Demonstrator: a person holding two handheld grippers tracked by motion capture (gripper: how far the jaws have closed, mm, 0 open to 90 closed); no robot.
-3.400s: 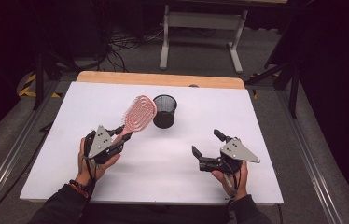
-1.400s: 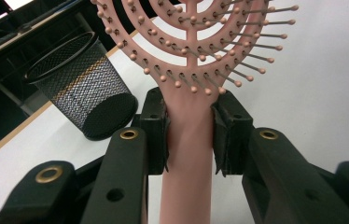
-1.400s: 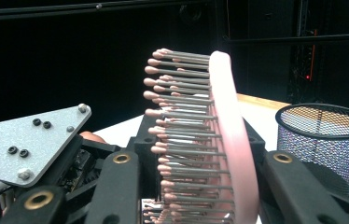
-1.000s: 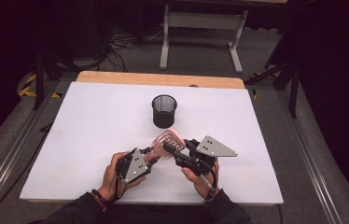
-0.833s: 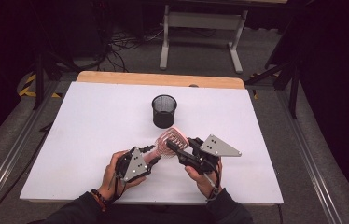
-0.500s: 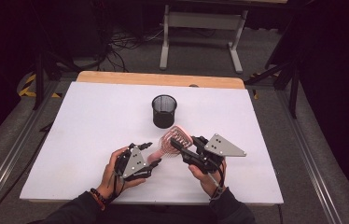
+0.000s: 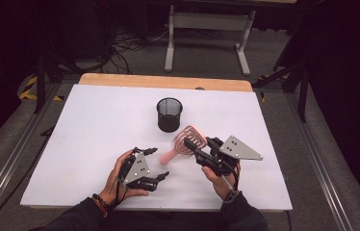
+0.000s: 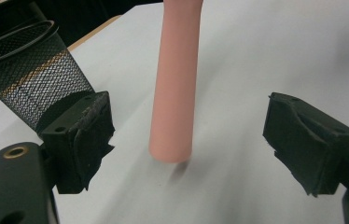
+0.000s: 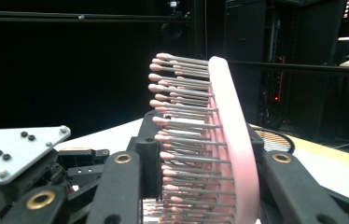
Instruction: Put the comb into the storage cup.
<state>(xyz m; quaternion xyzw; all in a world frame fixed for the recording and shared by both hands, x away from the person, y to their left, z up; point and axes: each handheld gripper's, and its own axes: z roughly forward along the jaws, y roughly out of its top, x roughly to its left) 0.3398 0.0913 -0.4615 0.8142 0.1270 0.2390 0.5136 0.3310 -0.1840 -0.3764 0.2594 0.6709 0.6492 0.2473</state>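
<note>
Black mesh cup, white table

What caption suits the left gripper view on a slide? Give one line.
Open left tongs flank the pink hairbrush handle without touching it, above the white table, black mesh cup behind.

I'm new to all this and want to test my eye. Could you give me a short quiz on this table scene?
1. True or false: the left claw grips the pink hairbrush's handle.
2. Which claw holds the hairbrush: A left, B right, C both?
3. What stands behind the hairbrush on the white table?

Key:
1. False; its jaws have just been opening and stand clear of the handle.
2. B, the right claw, at the bristle head.
3. The black mesh cup.
</note>
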